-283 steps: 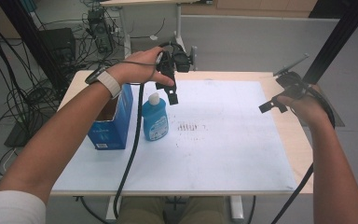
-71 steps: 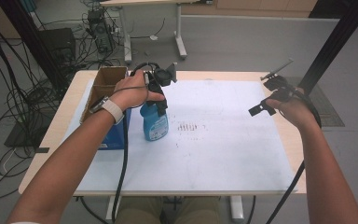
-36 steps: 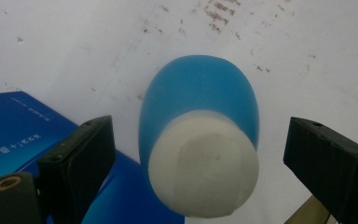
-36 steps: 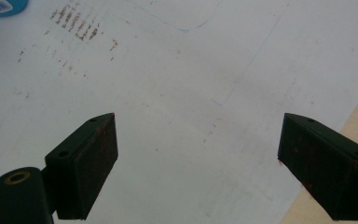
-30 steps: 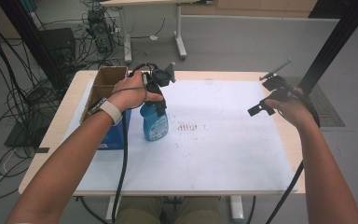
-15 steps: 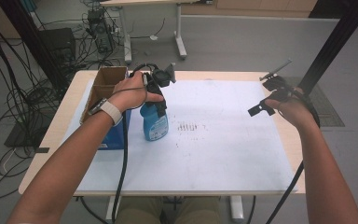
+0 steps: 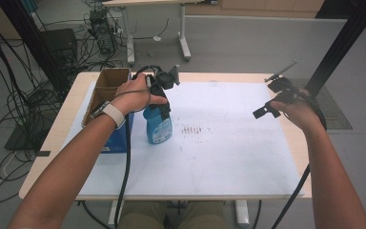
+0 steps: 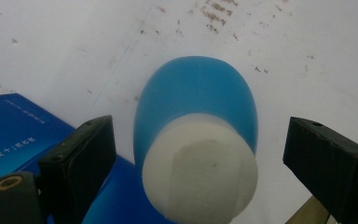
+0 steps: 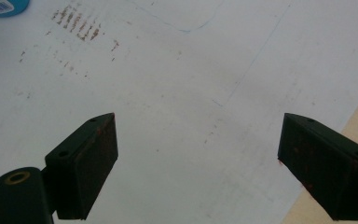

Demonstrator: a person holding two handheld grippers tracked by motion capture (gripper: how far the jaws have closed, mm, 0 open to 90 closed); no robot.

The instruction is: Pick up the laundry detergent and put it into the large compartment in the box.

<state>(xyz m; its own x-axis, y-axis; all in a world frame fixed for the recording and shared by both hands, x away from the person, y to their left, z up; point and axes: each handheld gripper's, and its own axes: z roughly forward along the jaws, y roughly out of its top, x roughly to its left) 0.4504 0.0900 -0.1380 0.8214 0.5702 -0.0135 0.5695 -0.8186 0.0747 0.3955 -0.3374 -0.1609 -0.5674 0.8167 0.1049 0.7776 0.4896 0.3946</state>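
Blue box (image 7: pixel 116 131) stands at the table's (image 7: pixel 66 143) left edge, open at the top. Just to its right the blue bottle (image 7: pixel 158 126) stands upright on the white sheet (image 7: pixel 228 152). Left gripper (image 8: pixel 193 154) hangs above its white cap (image 8: pixel 200 163), jaws apart, either side, not touching. Right gripper (image 9: pixel 198 158) sits well apart over bare sheet, jaws wide, nothing between.

Left hand (image 7: pixel 136 98) and left claw (image 7: pixel 164 102) hide the bottle (image 7: pixel 158 126) top.

A blue plastic bottle (image 7: pixel 158 128) with a white round cap (image 8: pixel 200 167) stands upright. It sits left of centre in the high view.
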